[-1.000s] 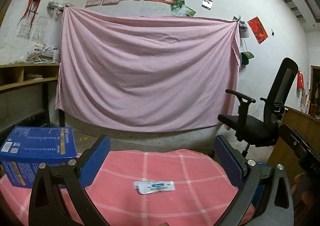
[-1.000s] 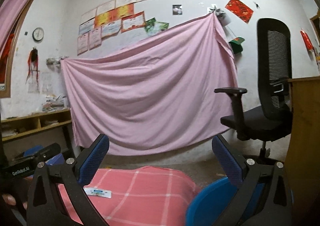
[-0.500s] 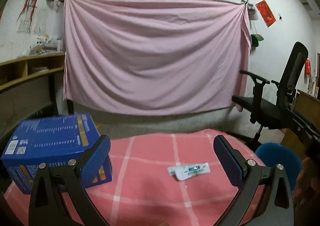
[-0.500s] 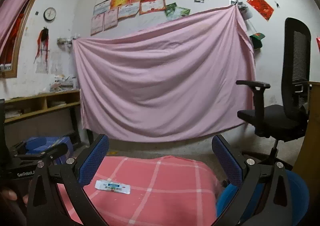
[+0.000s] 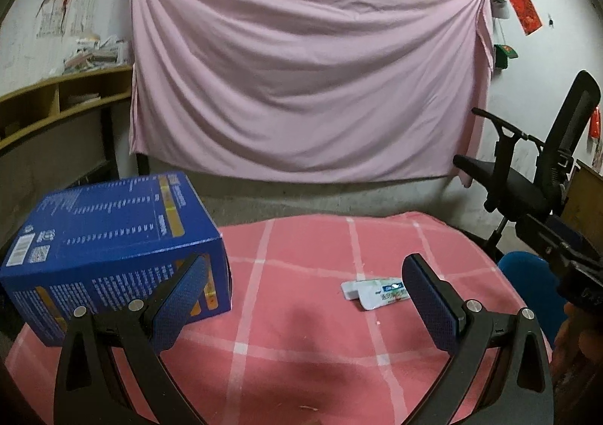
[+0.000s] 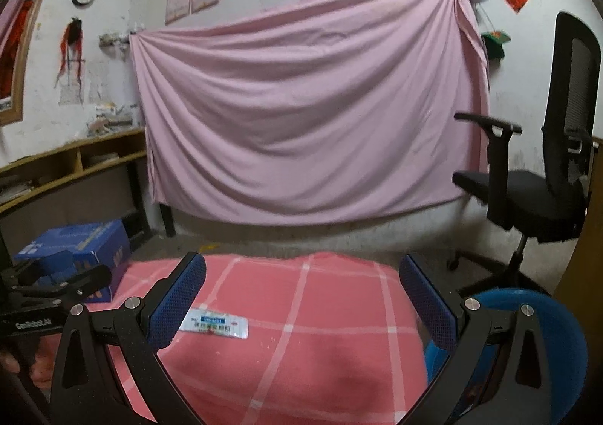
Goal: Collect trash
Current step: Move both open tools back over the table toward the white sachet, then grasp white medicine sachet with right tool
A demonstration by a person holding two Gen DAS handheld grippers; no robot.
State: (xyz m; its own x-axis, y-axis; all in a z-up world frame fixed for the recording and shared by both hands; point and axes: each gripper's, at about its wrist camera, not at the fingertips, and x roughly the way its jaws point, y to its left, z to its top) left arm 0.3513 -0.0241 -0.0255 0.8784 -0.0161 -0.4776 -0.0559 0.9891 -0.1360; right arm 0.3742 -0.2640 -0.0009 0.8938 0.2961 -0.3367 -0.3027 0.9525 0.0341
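A white wrapper [image 5: 377, 292] with blue and green print lies flat on the pink checked tablecloth [image 5: 301, 259], just left of my left gripper's right finger. My left gripper [image 5: 303, 297] is open above the cloth with nothing between its blue pads. In the right wrist view the same wrapper [image 6: 215, 325] lies beside the left finger of my right gripper [image 6: 301, 297], which is also open and holds nothing. A blue bin [image 6: 535, 346] stands off the table's right edge, partly hidden by the right finger.
A blue cardboard box [image 5: 113, 244] sits on the table's left side, touching distance from my left gripper's left finger. A black office chair [image 6: 535, 191] stands at the right. A pink sheet [image 5: 309, 78] hangs on the far wall, wooden shelves [image 5: 56, 101] to its left.
Both cameras have tilted down and moved in over the table. In the left view the wrapper shifted right toward the right finger; in the right view it drew closer to the left finger.
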